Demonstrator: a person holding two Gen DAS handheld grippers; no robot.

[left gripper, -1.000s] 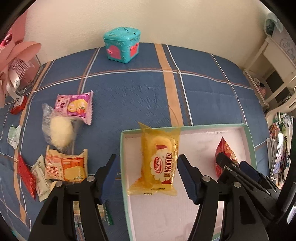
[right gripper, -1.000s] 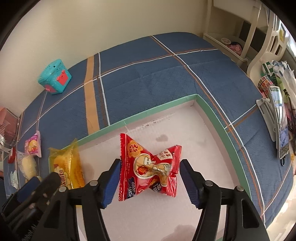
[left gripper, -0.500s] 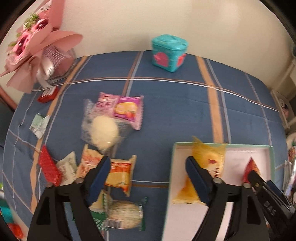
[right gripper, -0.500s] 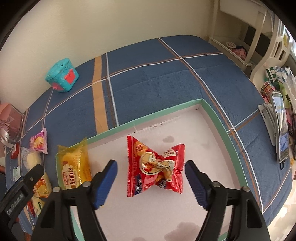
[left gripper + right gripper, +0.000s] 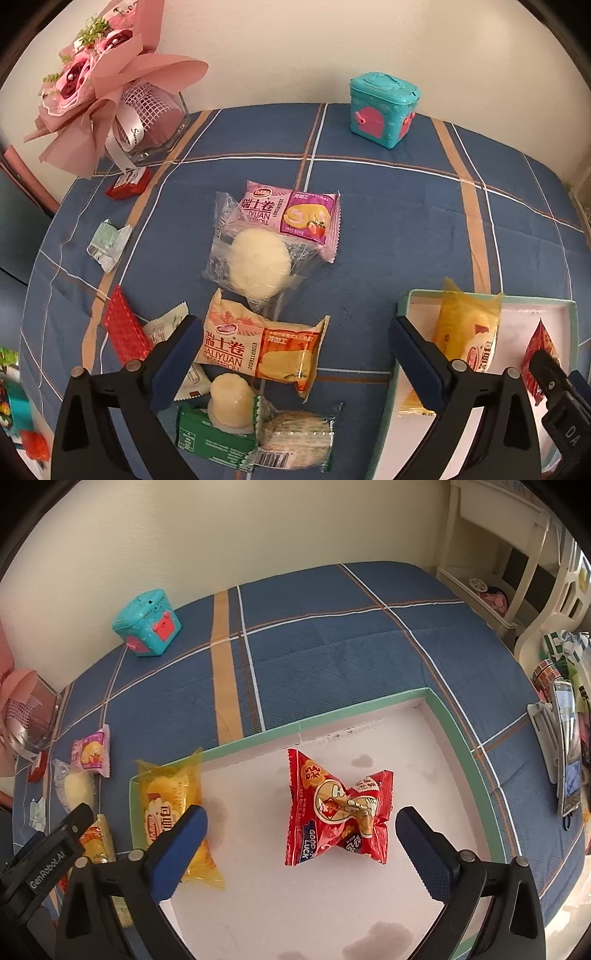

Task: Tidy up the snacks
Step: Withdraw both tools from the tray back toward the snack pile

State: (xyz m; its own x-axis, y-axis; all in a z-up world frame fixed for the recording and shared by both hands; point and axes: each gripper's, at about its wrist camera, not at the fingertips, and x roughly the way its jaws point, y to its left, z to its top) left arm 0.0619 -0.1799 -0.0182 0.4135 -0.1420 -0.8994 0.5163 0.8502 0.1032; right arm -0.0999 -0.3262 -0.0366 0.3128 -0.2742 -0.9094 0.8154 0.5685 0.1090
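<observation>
Now the left gripper (image 5: 295, 360), jaws wide and empty, has the orange Swiss-roll pack (image 5: 264, 349) right between its fingers, long axis crosswise; the right gripper (image 5: 301, 843), also spread empty, is farther away over the tray (image 5: 461, 738).

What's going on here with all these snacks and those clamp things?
A person holding a two-finger gripper in each hand is sorting snacks into a green-rimmed tray. Two are already inside: a yellow bread packet and a red snack bag. The right gripper hangs open over the red bag without gripping it. The left gripper, also open and empty, is over the loose pile on the blue tablecloth, with an orange Swiss roll packet between its fingers.
</observation>
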